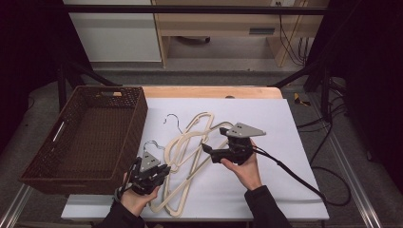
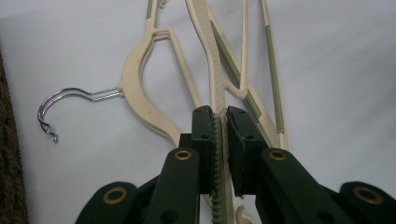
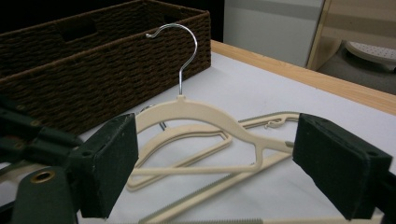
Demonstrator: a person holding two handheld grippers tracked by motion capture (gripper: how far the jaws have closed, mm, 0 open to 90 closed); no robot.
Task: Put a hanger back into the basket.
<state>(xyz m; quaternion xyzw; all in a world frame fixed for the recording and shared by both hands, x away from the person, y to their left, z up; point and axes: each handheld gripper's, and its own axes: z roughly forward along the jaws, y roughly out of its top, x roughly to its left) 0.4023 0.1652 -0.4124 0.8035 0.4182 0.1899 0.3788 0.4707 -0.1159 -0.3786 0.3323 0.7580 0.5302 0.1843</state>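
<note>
At the far left sits a brown woven basket (image 1: pixel 85 137). It is shaped like a box, with bumpy braided walls and a cut-out handle hole in its side. It stands on the bench (image 1: pixel 266 118), which has a smooth white sheet on top and a strip of pale wood along the back edge.

Just right of the basket is the left gripper (image 1: pixel 151 172), held in the person's left hand (image 1: pixel 135 199). Its black jaws are almost shut, and they pinch a thin bar of a cream hanger (image 2: pixel 219 88). In the left gripper view the bar runs straight up between the two jaws, and a ridged pad presses on its side. The bar has a bumpy pattern and a green grippy strip.

The hangers (image 1: pixel 190 142) lie in a pile in the middle of the white sheet, one crossing over another. They are smooth cream plastic with curved shoulders and shiny silver wire hooks. One hook (image 2: pixel 56 109) curls toward the basket.

To the right is the right gripper (image 1: pixel 205 148), held in the right hand (image 1: pixel 242 168), with a grey three-cornered plate on top and a black cable trailing off. Its jaws stand wide apart and hold nothing. In the right gripper view a hanger (image 3: pixel 205 116) with its hook (image 3: pixel 180 46) standing up lies past the jaws, seen in the gap between them, not touching either one.
</note>
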